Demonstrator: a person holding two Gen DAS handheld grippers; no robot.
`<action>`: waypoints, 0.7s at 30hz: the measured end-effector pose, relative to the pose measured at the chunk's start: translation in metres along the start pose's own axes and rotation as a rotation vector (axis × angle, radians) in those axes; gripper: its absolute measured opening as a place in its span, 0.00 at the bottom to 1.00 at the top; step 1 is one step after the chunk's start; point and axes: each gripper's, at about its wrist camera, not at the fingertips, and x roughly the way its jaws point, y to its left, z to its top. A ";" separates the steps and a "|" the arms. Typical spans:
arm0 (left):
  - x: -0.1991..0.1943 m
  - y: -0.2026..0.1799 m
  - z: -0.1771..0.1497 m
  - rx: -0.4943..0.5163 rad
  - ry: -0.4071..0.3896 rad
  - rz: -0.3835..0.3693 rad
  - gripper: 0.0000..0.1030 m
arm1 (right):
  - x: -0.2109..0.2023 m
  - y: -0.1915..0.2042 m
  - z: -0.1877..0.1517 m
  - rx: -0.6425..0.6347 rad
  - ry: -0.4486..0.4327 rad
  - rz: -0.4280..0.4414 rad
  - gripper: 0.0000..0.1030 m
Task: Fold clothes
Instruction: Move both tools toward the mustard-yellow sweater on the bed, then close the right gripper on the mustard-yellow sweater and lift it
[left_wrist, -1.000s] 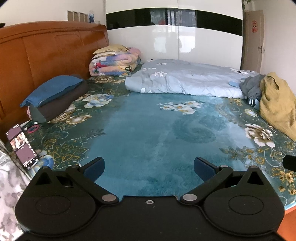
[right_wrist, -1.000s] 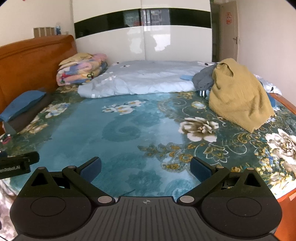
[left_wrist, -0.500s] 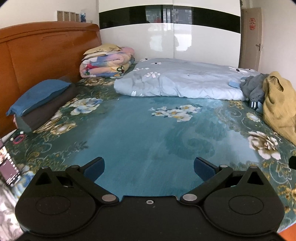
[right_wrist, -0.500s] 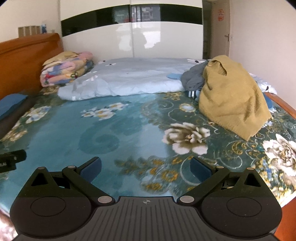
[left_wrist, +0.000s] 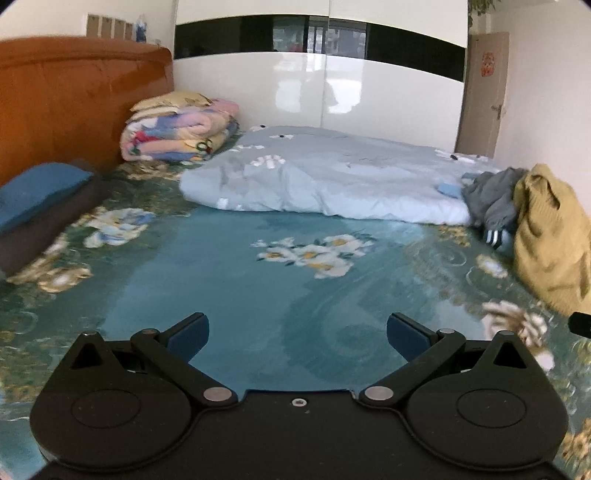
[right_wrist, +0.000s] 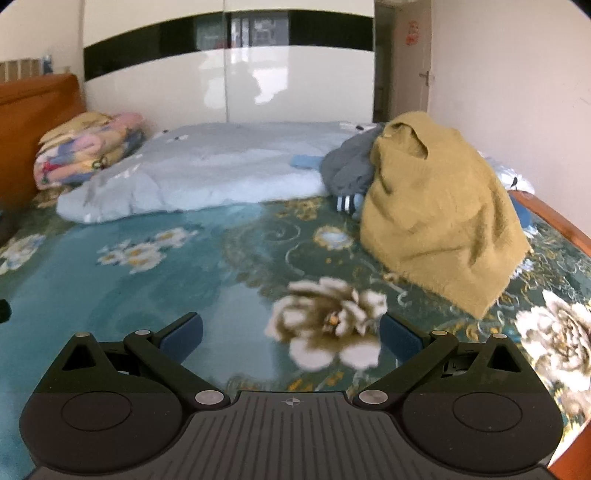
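The mustard-yellow garment lies in a loose heap near the bed's right edge, draped over a grey garment whose striped cuff pokes out at the foot of the pile. We read the yellow one as a thick, fuzzy knit: soft, limp, fairly light, likely to sag and stretch when lifted and to cling a little to the plush bedspread rather than slide. Its lower hem, hanging toward the near side with a frayed-looking edge, seems the easiest place for us to pinch; a corner of that hem, or the bunched ridge at the top, would give a firm bite of fabric, and two holds set well apart should keep it from twisting. Both our tools hover over the open middle of the bed, clear of the clothes: the right gripper has its fingers spread with nothing between them, and the left gripper likewise stands wide and holds nothing. Behind the pile a pale blue duvet runs along the bed's far edge, with folded blankets in the far corner by the wooden headboard.
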 end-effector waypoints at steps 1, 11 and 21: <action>0.007 -0.001 0.003 0.001 0.005 -0.008 0.99 | 0.006 -0.002 0.003 0.001 -0.011 -0.005 1.00; 0.067 -0.005 0.012 0.010 0.017 0.032 0.99 | 0.060 -0.018 0.018 0.015 -0.066 -0.063 1.00; 0.117 0.000 0.015 -0.041 0.072 0.028 0.99 | 0.122 -0.038 0.023 -0.030 -0.028 -0.121 1.00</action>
